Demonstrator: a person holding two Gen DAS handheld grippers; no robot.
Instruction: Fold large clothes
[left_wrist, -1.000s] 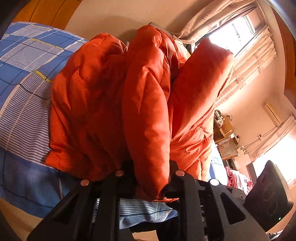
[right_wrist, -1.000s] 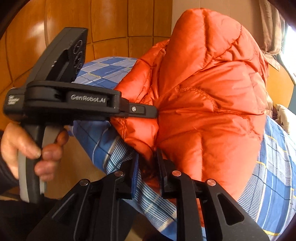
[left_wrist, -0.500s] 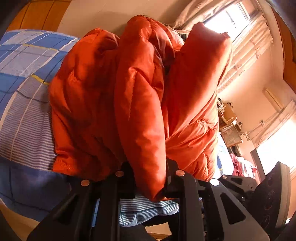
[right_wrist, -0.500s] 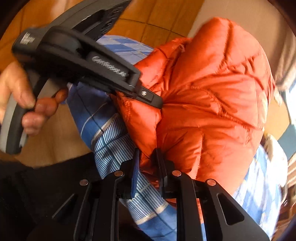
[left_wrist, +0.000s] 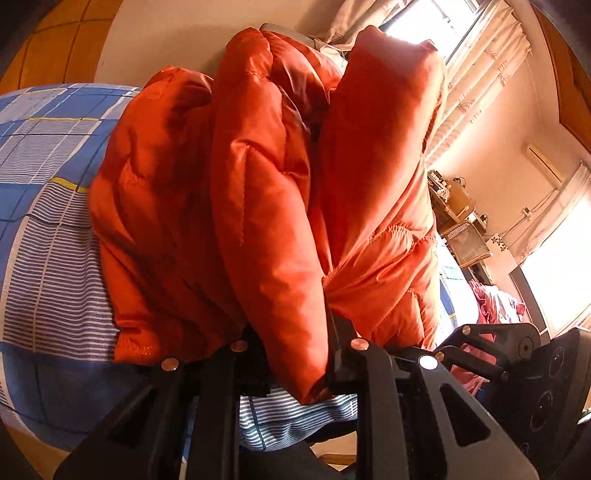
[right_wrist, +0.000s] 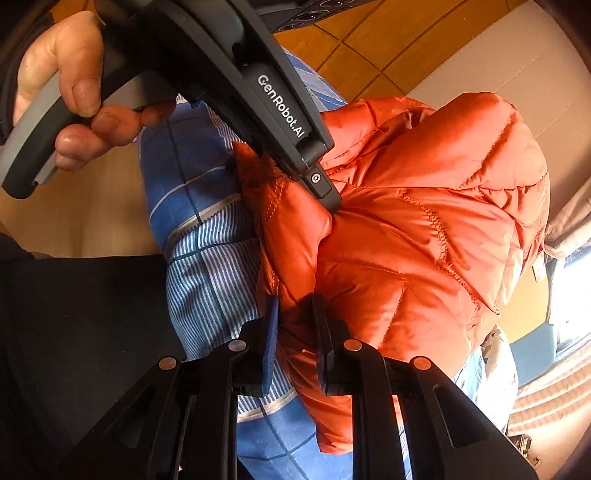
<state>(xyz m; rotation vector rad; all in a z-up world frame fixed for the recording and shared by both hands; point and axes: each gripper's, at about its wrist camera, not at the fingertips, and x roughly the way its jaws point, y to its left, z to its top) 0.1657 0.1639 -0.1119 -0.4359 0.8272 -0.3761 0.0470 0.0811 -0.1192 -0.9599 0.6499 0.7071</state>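
A puffy orange quilted jacket (left_wrist: 258, 192) lies bunched in thick folds on a blue checked bedsheet (left_wrist: 44, 229). My left gripper (left_wrist: 295, 350) is shut on a thick fold of its near edge. In the right wrist view the jacket (right_wrist: 424, 240) fills the right half, and my right gripper (right_wrist: 293, 332) is shut on a fold of its hem. The left gripper's body (right_wrist: 258, 110), held in a hand, reaches in from the upper left and pinches the jacket just above my right gripper. The right gripper's body (left_wrist: 524, 369) shows low right in the left wrist view.
The bedsheet (right_wrist: 207, 258) drops over the bed's near edge beside the person's dark clothing (right_wrist: 74, 332). Wooden wall panels (right_wrist: 369, 44) and a pale wall stand behind. A curtained window (left_wrist: 461, 55), cluttered shelves (left_wrist: 458, 221) and a pink cloth heap (left_wrist: 491, 302) are to the right.
Both grippers keep their hold on the jacket. The views have rotated as both hands turned and moved, and the left gripper now sits higher in the right wrist view. The jacket folds have bunched closer.
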